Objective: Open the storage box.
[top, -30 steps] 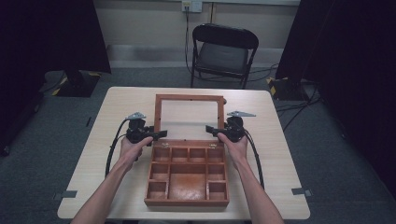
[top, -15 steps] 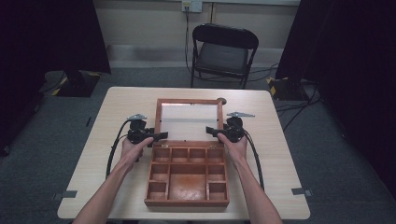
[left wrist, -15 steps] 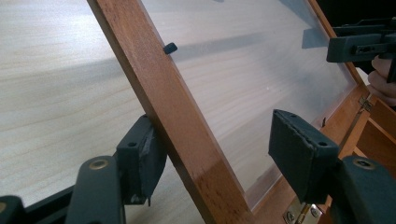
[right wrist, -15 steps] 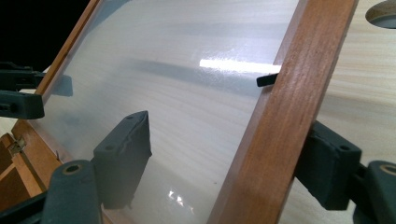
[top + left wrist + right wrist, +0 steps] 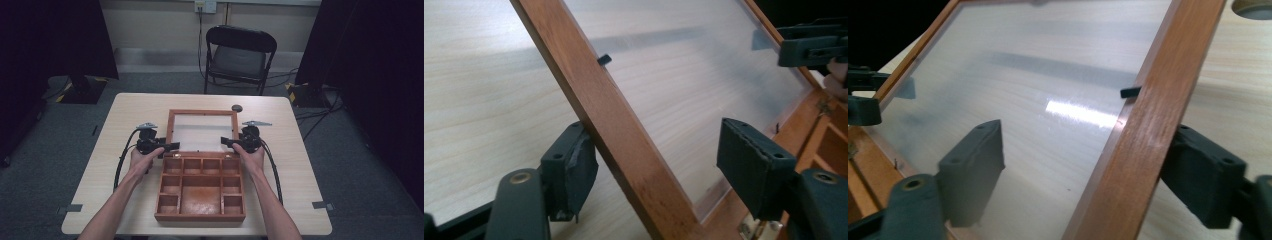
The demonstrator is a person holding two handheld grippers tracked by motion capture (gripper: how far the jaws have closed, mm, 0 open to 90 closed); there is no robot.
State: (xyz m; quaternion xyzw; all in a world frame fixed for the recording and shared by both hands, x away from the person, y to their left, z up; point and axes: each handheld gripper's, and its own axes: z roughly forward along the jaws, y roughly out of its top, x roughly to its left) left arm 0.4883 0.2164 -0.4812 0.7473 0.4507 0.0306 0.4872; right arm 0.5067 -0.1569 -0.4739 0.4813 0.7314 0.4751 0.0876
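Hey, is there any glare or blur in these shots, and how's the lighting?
Right gripper view: a bright glare patch on the lid's clear panel, and the near jaws look soft. Left gripper view: panel hazy, no strong glare. High view: table evenly lit, room edges very dark.

Compartment box (image 5: 200, 187) at table (image 5: 295, 165) centre, its lid (image 5: 202, 131) behind, chair (image 5: 240, 52) beyond the table.
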